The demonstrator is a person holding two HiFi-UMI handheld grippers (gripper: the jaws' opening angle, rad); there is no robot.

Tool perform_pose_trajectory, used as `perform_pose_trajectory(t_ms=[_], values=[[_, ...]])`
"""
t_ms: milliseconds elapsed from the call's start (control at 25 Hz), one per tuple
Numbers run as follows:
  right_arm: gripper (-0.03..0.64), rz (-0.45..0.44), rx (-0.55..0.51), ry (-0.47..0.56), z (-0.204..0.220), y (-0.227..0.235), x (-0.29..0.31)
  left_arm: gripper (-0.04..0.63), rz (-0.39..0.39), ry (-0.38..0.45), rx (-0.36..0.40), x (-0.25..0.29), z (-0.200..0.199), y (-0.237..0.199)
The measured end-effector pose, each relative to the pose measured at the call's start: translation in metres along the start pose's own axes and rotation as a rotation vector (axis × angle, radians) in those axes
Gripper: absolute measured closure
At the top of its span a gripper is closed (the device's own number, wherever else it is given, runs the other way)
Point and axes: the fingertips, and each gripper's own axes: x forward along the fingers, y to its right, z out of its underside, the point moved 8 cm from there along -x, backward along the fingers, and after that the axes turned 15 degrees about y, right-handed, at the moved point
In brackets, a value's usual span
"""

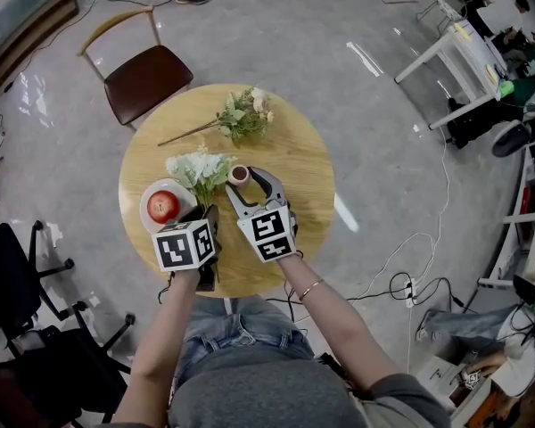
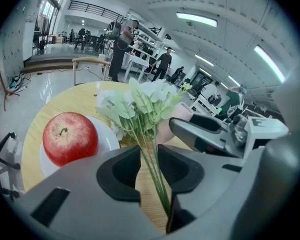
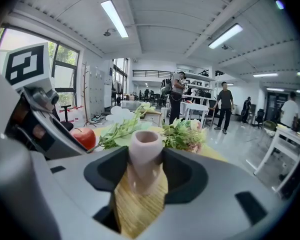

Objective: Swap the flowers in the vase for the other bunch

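- Clamping the pink vase [image 3: 145,156], the right gripper [image 3: 145,174] has its two dark pads set against the vase's opposite sides. The vase stands upright on the round wooden table [image 1: 314,154], near the table's middle.
- Sitting just left of it, the left gripper [image 2: 149,158] has its jaws apart with a narrow gap. The thin green stems [image 2: 155,176] of the white bunch [image 1: 199,169] run up through that gap, and the pads do not appear to press on them.
- From the head view, the white bunch's flower heads lie just beside the vase on its left, outside it. The stems lead back toward the left gripper.
- The second bunch [image 1: 246,114], green with pale blooms, lies flat on the far part of the table, well apart from both grippers. Its long stem points to the left.
- A red apple [image 1: 163,206] sits on a white plate [image 1: 146,217] at the table's left edge, just beside the left gripper and the white bunch.
- A chair [image 1: 147,74] with a brown seat stands on the floor beyond the table.
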Motion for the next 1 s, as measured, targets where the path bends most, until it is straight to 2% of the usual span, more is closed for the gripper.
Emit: perform_pose_trajectory(t_ms=[160,520,680,800,1000], values=[[0.391,0.0,-0.001,-0.002,0.0,0.002,0.001,0.468,0.021,0.009,0.016,-0.005,-0.002,0.0],[0.391,-0.001,-0.001,-0.006,0.0,0.001,0.001,0.438,-0.007,-0.027,0.043,0.003,0.005,-0.006],[0.391,0.0,-0.001,-0.003,0.0,0.0,0.001,0.43,-0.014,-0.02,0.053,-0.001,0.004,-0.005],[0.391,0.002,-0.001,-0.002,0.0,0.0,0.001,0.431,0.005,0.02,0.084,-0.013,-0.007,0.0],[0.39,0.004,-0.006,-0.004,0.0,0.0,0.001,0.46,0.066,0.148,0.215,-0.03,-0.059,0.011]])
